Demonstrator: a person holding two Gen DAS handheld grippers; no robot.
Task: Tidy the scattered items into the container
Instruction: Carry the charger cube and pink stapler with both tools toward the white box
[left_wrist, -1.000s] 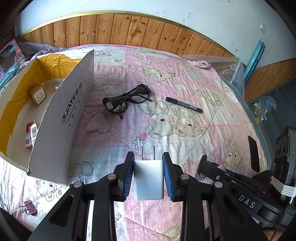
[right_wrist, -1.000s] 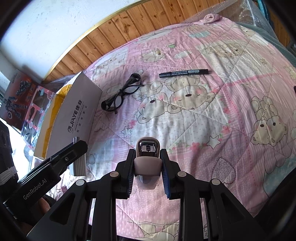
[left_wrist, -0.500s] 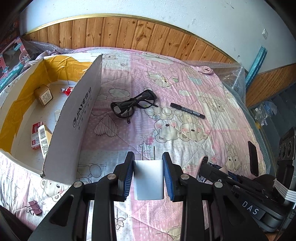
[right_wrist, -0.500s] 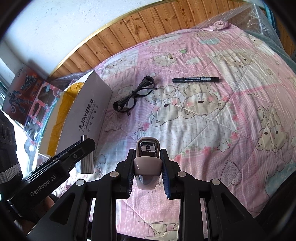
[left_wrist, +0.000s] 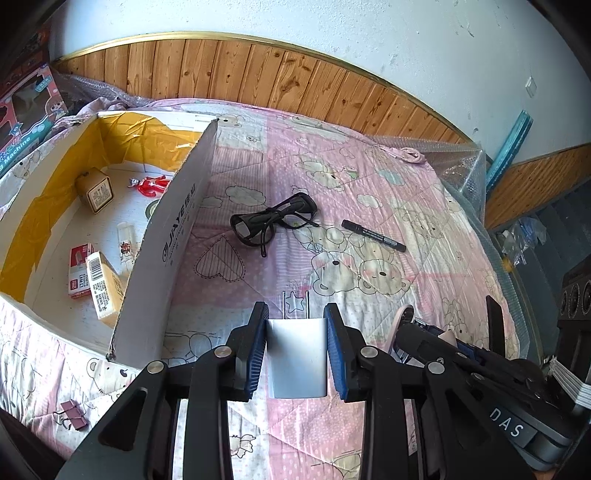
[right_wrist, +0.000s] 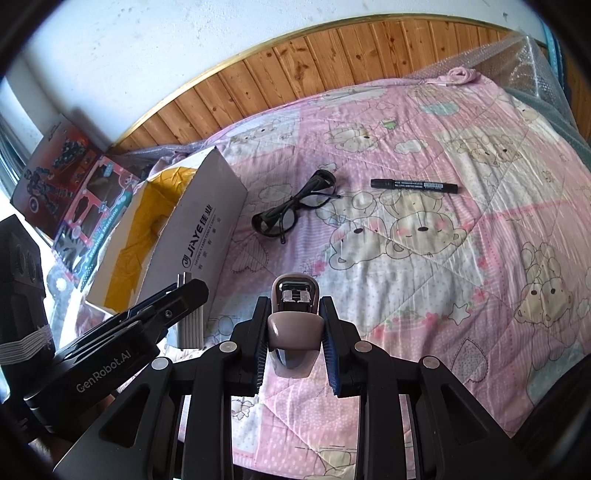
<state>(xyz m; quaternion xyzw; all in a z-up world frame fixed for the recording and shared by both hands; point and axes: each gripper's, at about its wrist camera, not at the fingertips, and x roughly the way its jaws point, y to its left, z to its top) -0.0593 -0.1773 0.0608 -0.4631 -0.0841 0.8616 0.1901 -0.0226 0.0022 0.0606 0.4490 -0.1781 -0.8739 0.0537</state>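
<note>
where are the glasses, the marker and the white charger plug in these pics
glasses (left_wrist: 273, 221), left wrist view, on the bridge between the two lenses
marker (right_wrist: 413, 184), right wrist view, on the middle of its black barrel
charger plug (left_wrist: 297, 356), left wrist view, on its white body between the left gripper's fingers

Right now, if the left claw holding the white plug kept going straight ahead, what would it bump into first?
Probably the pink teddy-bear quilt. The left claw grips the white charger plug, prongs forward, aimed at bare quilt. The black glasses lie further along and slightly left; depth is hard to judge.
</note>
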